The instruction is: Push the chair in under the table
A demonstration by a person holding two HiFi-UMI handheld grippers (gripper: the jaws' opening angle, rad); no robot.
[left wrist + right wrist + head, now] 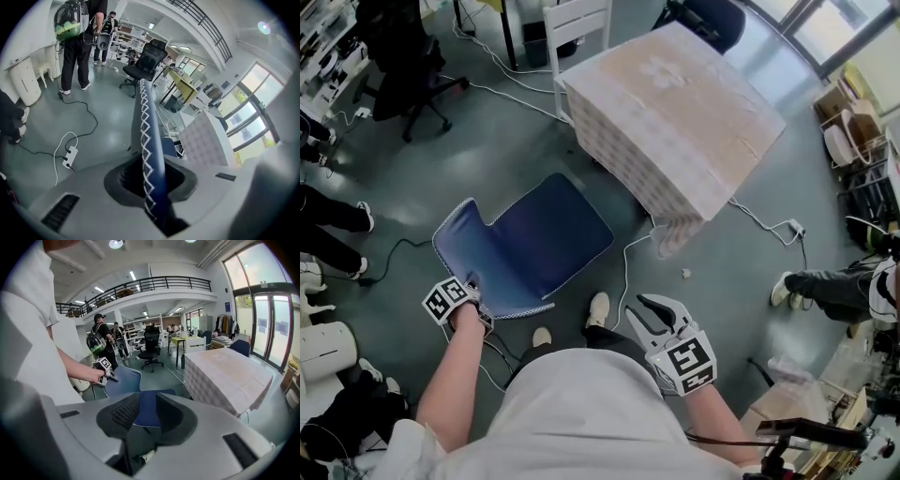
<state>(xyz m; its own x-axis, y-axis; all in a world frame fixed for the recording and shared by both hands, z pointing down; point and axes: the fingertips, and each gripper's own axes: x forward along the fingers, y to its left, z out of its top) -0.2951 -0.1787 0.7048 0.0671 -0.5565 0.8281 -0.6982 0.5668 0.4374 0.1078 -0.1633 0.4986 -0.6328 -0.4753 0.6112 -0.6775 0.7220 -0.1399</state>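
Observation:
A blue chair (pixel 530 239) with white-stitched edges stands on the grey floor, its seat toward the cloth-covered table (pixel 675 103) and apart from it. My left gripper (pixel 473 295) is at the near edge of the backrest (pixel 459 239). In the left gripper view the stitched backrest edge (pixel 149 140) runs between the jaws of that gripper (pixel 150 180), which are closed on it. My right gripper (pixel 652 314) hangs open by my waist, right of the chair, with nothing in it. Through the right gripper (pixel 147 418) I see the chair seat (pixel 150 411) and the table (pixel 229 373) farther off.
White cables (pixel 628 272) and a power strip (pixel 797 227) lie on the floor near the table's corner. A white chair (pixel 577 23) stands behind the table and a black office chair (pixel 403 56) at far left. People's legs show at left (pixel 333 220) and right (pixel 825 286).

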